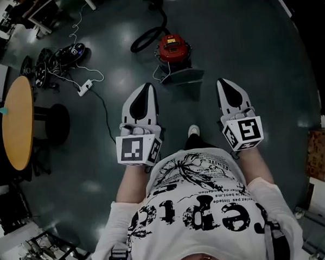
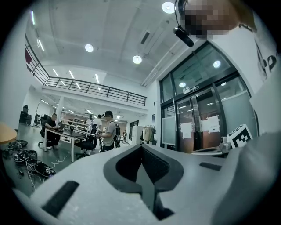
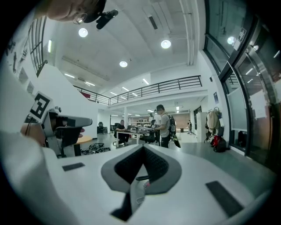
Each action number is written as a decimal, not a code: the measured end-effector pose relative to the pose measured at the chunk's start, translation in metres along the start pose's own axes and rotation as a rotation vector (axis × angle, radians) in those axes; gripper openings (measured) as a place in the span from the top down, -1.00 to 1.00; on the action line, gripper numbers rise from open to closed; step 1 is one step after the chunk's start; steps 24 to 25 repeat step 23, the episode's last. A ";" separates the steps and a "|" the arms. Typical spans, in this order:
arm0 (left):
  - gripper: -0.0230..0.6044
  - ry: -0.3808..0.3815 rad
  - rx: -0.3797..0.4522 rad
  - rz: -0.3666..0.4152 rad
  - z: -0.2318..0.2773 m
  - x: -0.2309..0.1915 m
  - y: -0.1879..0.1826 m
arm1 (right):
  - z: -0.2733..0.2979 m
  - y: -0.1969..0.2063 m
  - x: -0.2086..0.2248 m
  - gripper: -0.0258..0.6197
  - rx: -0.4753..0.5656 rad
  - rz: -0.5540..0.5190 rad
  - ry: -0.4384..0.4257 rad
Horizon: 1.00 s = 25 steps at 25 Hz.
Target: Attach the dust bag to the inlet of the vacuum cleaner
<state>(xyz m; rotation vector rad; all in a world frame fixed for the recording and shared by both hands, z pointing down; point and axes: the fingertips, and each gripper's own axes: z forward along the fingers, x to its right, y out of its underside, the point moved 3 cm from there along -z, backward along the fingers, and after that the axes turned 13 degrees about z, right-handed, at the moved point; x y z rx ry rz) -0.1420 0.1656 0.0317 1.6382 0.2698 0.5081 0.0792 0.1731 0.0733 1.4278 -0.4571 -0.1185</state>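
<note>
Both grippers, left [image 1: 145, 87] and right [image 1: 223, 83], have fingers pressed together, holding nothing. Well ahead on the floor [image 1: 255, 35] stands the red vacuum cleaner [image 1: 172, 49], roughly midway between my hands. I take the grey sheet [image 1: 182, 75] at its near side for the dust bag.

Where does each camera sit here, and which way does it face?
Head view: on the head, facing steeply down at the vacuum cleaner; left tool, right tool and shirt show.
Left gripper view: on the left tool, level across the hall, shut jaws below.
Right gripper view: on the right tool, likewise.
Shared: both gripper views catch the standing person.
</note>
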 end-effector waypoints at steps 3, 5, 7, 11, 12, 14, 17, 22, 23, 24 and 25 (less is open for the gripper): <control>0.92 -0.004 0.003 -0.014 0.001 -0.001 0.003 | 0.001 0.000 0.004 0.92 -0.004 -0.006 -0.001; 0.92 -0.004 -0.001 -0.029 0.003 -0.003 0.006 | 0.003 0.000 0.008 0.92 -0.011 -0.026 0.004; 0.92 -0.005 -0.012 -0.039 0.006 -0.006 0.010 | 0.004 0.000 0.012 0.92 -0.012 -0.030 0.016; 0.92 -0.006 -0.033 -0.053 0.013 -0.006 0.018 | 0.006 0.000 0.020 0.92 -0.014 -0.012 0.022; 0.92 -0.003 -0.035 -0.052 0.015 -0.005 0.019 | 0.007 0.000 0.023 0.92 -0.014 -0.011 0.024; 0.92 0.003 -0.037 -0.047 0.018 -0.003 0.019 | 0.007 -0.001 0.026 0.92 -0.012 -0.011 0.035; 0.92 0.006 -0.036 -0.052 0.020 -0.002 0.020 | 0.009 -0.001 0.029 0.92 -0.015 -0.019 0.053; 0.92 0.020 -0.029 -0.054 0.027 -0.002 0.023 | 0.016 0.000 0.031 0.92 -0.022 -0.024 0.042; 0.92 0.024 -0.028 -0.054 0.028 -0.002 0.024 | 0.018 0.001 0.031 0.92 -0.024 -0.026 0.039; 0.92 0.024 -0.028 -0.054 0.028 -0.002 0.024 | 0.018 0.001 0.031 0.92 -0.024 -0.026 0.039; 0.92 0.024 -0.028 -0.054 0.028 -0.002 0.024 | 0.018 0.001 0.031 0.92 -0.024 -0.026 0.039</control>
